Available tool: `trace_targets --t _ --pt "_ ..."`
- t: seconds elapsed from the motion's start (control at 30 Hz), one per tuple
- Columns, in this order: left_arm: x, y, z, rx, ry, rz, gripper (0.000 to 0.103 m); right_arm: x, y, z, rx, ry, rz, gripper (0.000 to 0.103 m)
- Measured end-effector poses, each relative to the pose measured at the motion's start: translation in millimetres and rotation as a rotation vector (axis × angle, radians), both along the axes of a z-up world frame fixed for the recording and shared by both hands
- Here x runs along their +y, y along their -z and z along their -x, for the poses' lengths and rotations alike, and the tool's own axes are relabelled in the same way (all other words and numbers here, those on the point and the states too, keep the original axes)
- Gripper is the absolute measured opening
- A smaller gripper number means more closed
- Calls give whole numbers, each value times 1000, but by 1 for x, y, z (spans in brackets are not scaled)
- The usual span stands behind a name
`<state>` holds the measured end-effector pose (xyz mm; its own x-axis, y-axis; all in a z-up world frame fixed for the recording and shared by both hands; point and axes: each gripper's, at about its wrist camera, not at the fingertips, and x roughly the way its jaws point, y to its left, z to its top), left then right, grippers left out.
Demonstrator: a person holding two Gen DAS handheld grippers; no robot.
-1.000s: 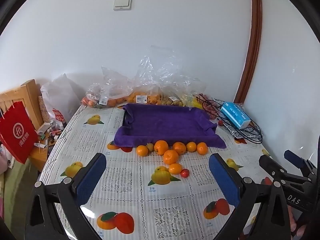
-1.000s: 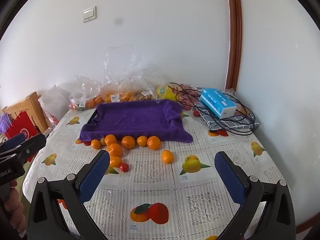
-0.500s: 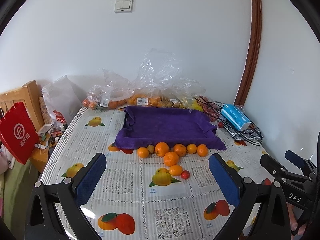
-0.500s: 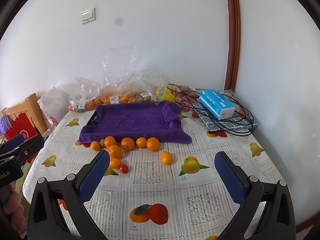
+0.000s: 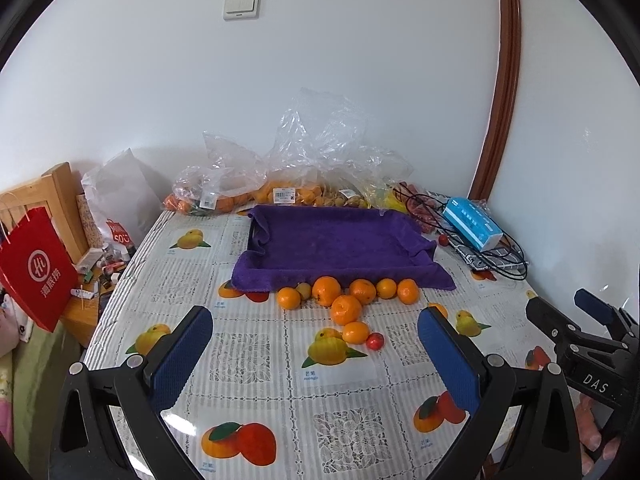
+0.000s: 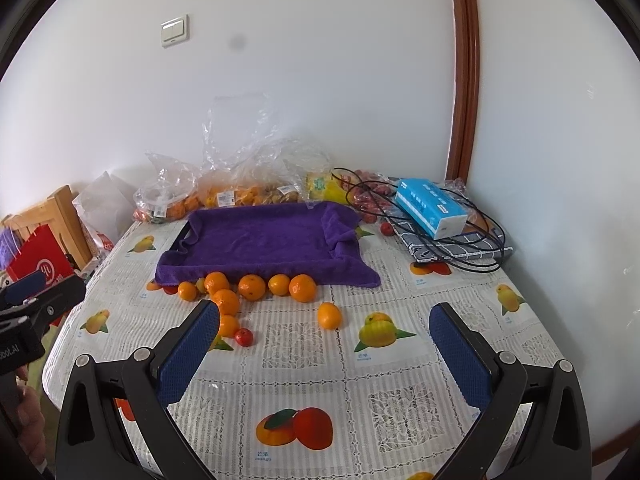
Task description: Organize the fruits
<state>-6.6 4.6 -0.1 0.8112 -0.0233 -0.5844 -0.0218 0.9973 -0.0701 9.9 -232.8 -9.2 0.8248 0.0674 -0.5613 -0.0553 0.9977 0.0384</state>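
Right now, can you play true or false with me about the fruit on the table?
1. The purple tray has oranges in it. False: nothing lies in it; the oranges sit in front of it.
2. Both grippers are open. True: the left gripper and right gripper hold nothing.
3. A small red fruit lies near the oranges. True.
4. The blue box sits on the tray. False: it rests on cables beside it.
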Motion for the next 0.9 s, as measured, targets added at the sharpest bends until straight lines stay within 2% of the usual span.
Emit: trace_targets --t 0.27,0.63,0.77,0.9 --pt "-2 -1 0 -6 -22 -54 103 2 4 -1 8 1 2 103" --pt "-4 -7 -2 -21 -22 -45 103 7 4 1 -5 14 55 103" --pt "0 -10 -4 -27 -50 -50 103 4 -1 0 -10 35 30 103" --pt "8 -11 -9 -10 -74 -22 103 1 -5 -1 -39 30 3 103"
